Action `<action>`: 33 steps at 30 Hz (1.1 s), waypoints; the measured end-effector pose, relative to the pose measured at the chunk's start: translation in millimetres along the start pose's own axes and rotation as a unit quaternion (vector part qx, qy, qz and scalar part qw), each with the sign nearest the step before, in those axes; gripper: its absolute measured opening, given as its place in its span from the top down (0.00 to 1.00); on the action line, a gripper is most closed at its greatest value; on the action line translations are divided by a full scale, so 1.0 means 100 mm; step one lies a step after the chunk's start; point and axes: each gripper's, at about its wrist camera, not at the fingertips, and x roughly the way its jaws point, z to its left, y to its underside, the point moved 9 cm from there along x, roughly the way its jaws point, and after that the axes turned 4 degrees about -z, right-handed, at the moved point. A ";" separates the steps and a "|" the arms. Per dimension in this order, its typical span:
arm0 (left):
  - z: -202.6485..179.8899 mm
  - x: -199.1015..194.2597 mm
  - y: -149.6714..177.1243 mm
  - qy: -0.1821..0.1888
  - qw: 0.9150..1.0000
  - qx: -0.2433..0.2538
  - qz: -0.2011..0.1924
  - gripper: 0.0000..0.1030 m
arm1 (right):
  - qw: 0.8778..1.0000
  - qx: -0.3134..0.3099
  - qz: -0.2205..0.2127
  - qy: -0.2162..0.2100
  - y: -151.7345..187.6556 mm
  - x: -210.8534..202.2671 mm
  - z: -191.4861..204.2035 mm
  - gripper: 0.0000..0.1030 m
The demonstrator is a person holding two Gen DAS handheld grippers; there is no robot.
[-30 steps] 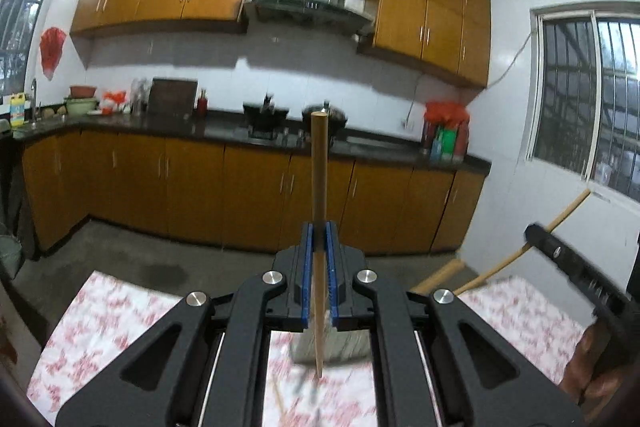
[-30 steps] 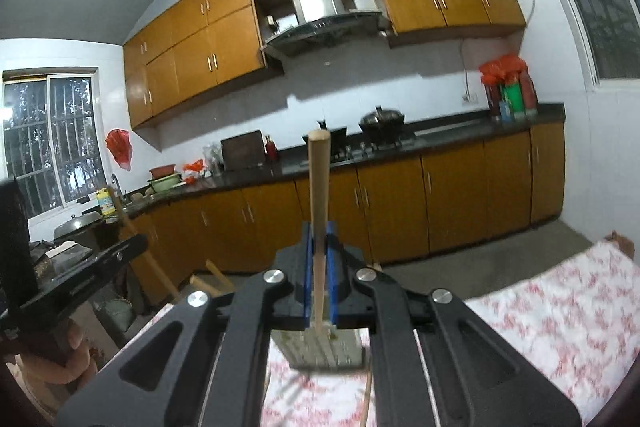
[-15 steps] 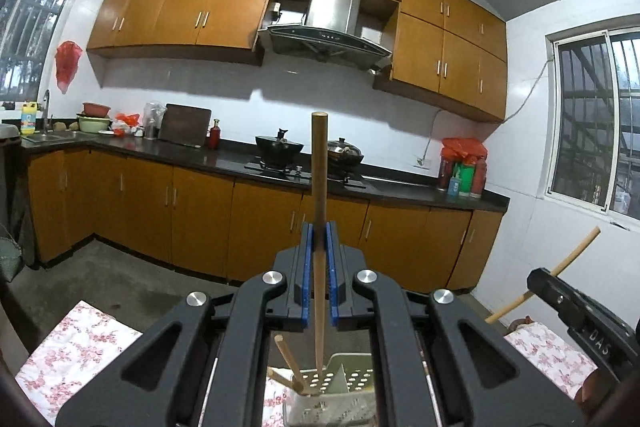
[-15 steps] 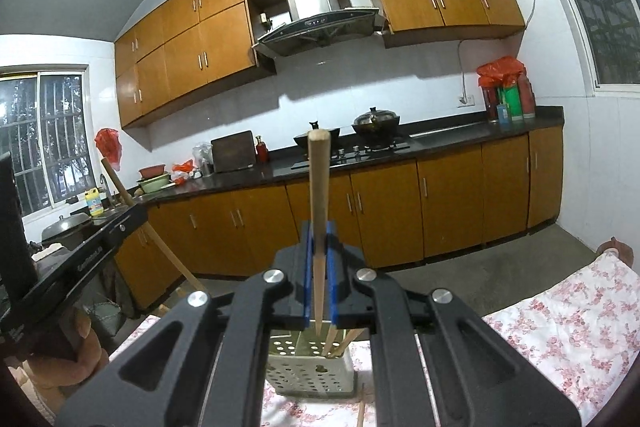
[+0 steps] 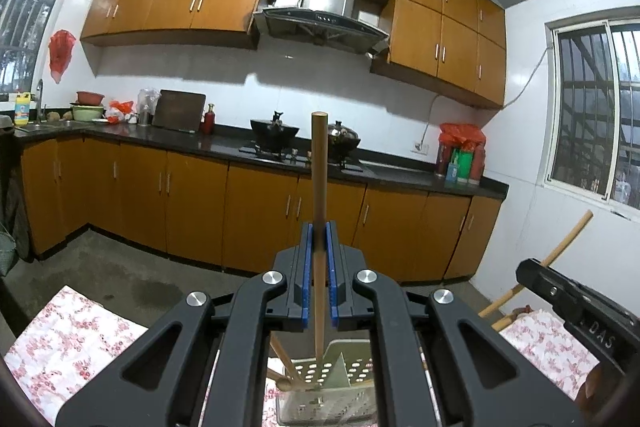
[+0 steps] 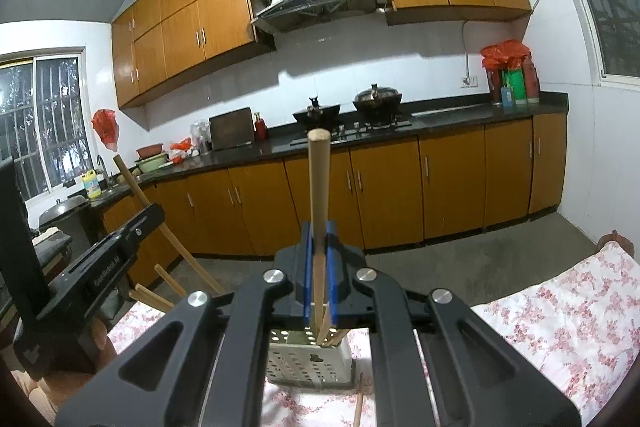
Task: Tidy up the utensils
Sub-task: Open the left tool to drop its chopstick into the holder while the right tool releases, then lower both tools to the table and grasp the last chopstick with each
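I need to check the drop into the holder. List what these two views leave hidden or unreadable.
- Left wrist view: the left gripper hides where its chopstick ends above the perforated holder.
- Right wrist view: the right gripper covers its chopstick's lower end and part of the holder's rim.
- Both views: the holder's contents are partly blocked, so they cannot be counted.

Two hand-held grippers [image 5: 319, 247] [image 6: 319, 247], one caddy [image 6: 310, 363]

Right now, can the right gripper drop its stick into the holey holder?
Probably yes. The right gripper is shut on a wooden chopstick held upright, its lower end just over the perforated holder. Nothing blocks the opening; other sticks already stand inside.
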 end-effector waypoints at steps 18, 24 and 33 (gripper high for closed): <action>0.12 -0.03 -0.03 -0.010 1.000 -0.011 0.022 0.74 | 1.000 -0.005 0.012 0.006 0.02 0.03 0.04 0.83; 0.24 -0.18 -0.11 -0.017 0.999 -0.020 0.019 0.74 | 1.000 -0.007 -0.006 0.019 -0.08 -0.21 -0.03 0.77; 0.66 -0.70 0.15 -0.063 0.997 -0.031 0.044 0.64 | 0.997 -0.004 0.030 0.070 0.48 -0.65 -0.47 0.71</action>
